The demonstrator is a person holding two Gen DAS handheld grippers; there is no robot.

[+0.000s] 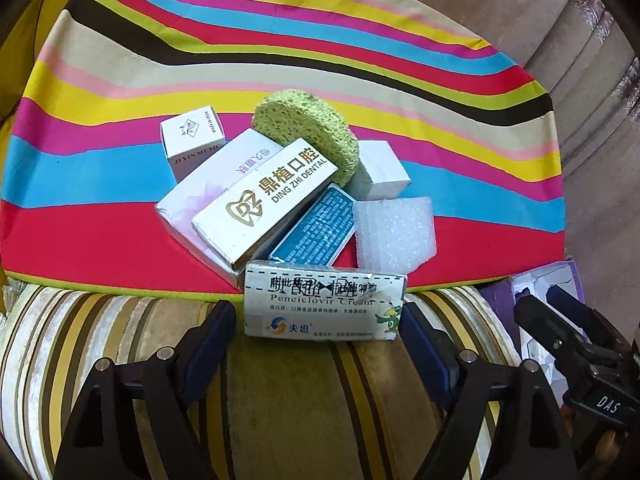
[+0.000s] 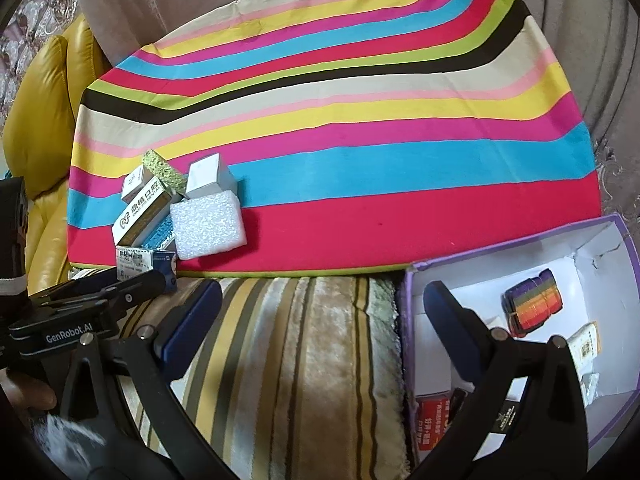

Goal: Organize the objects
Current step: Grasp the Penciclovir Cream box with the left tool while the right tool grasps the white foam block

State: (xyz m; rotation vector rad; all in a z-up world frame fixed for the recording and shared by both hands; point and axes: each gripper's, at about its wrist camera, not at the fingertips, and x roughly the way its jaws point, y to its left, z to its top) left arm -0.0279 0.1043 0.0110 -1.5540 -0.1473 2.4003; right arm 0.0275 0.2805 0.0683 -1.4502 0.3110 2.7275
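A pile of small boxes lies on the striped cushion point(image 1: 120, 80). Nearest is a white Penciclovir cream box point(image 1: 324, 300) at the cushion's front edge. My left gripper point(image 1: 320, 332) is open, its blue pads on either side of this box without gripping it. Behind it lie a Ding Zhi Dental box point(image 1: 264, 200), a blue box point(image 1: 316, 232), a white foam block point(image 1: 394, 232), a green sponge point(image 1: 308, 128) and two small white boxes. My right gripper point(image 2: 320, 320) is open and empty over the sofa, beside a purple box point(image 2: 520, 248) holding a rainbow pack point(image 2: 536, 304).
The striped sofa seat point(image 2: 300, 360) lies between the cushion and me. A yellow leather cushion point(image 2: 44, 120) is at the left. The purple box also holds a red-labelled pack point(image 2: 436, 416) and a small white packet point(image 2: 586, 344). The pile also shows in the right view point(image 2: 180, 212).
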